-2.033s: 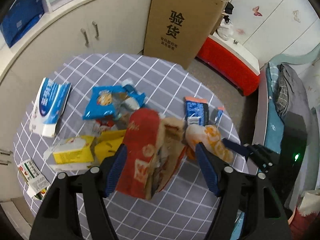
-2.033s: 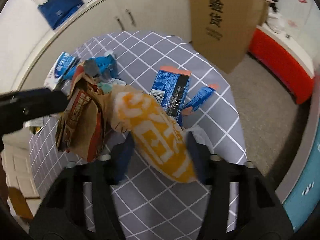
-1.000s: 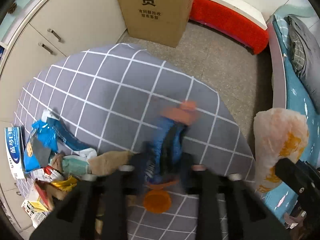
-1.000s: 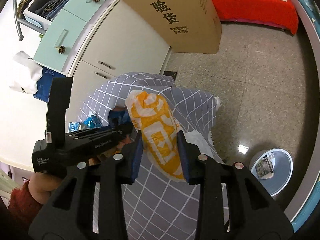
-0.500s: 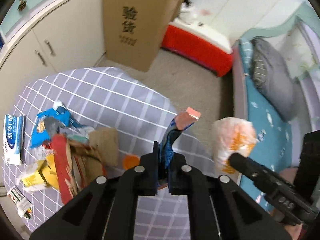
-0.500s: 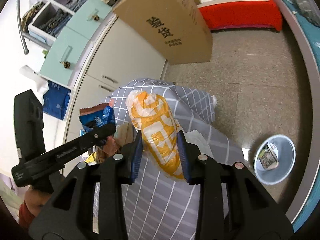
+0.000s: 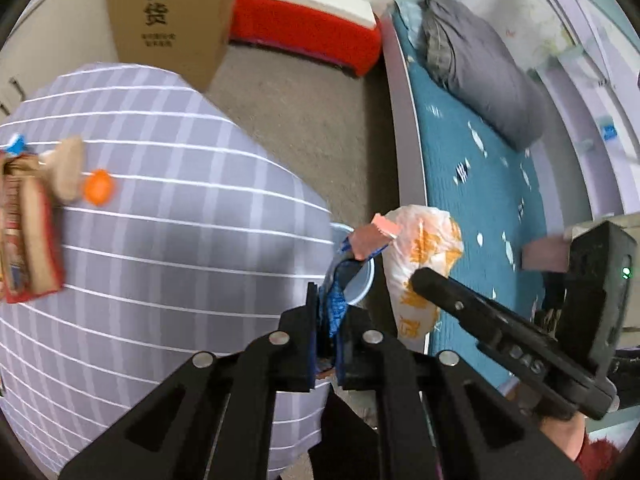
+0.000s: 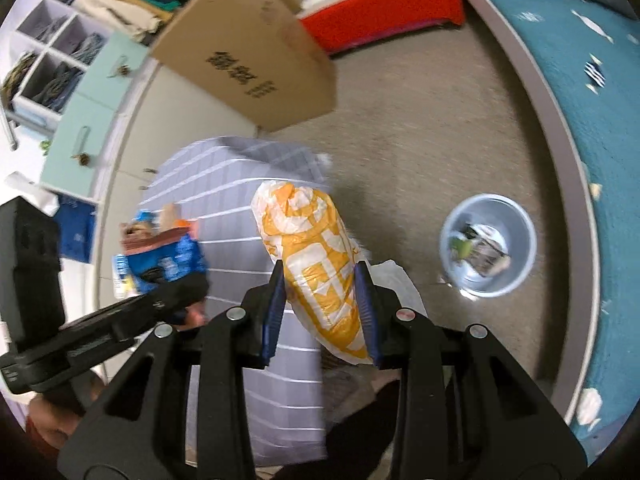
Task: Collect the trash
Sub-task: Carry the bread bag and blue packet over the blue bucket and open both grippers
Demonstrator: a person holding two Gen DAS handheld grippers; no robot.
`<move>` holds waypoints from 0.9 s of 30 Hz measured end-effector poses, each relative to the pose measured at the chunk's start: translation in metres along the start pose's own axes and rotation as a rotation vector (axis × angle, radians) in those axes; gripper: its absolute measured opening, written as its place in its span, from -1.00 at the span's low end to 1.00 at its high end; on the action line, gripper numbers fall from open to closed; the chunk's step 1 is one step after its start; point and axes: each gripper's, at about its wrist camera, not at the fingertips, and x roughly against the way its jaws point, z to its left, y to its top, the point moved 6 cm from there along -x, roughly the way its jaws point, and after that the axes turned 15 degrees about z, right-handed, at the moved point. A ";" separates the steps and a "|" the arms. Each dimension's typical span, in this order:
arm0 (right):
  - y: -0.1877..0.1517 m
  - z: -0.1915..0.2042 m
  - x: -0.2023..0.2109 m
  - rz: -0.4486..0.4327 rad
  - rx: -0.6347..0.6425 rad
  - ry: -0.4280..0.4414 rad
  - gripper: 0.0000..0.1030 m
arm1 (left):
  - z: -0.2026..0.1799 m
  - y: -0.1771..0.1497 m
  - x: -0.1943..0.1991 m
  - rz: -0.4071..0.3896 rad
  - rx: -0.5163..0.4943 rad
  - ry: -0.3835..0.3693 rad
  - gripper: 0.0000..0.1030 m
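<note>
We hold the blue wrapper clamped flat in the left tool and the orange-and-white bag gripped in the right tool, both clear of the tabletop, for dropping into the floor bin.

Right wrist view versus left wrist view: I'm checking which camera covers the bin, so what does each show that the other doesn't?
Only the right wrist view shows the whole pale blue bin on the floor with trash inside, plus the shelf cubbies.

Only the left wrist view shows the grey bedding, the orange cap on the table and the red packet; of the bin it shows only a rim sliver.

Both show the checked tablecloth, cardboard box, the left claw shut on the blue wrapper, and the right claw shut on the orange-white bag.
</note>
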 end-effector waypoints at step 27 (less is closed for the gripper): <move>0.042 -0.227 -0.033 0.082 -0.149 -0.119 0.18 | -0.123 0.049 -0.211 0.235 -0.043 0.070 -0.87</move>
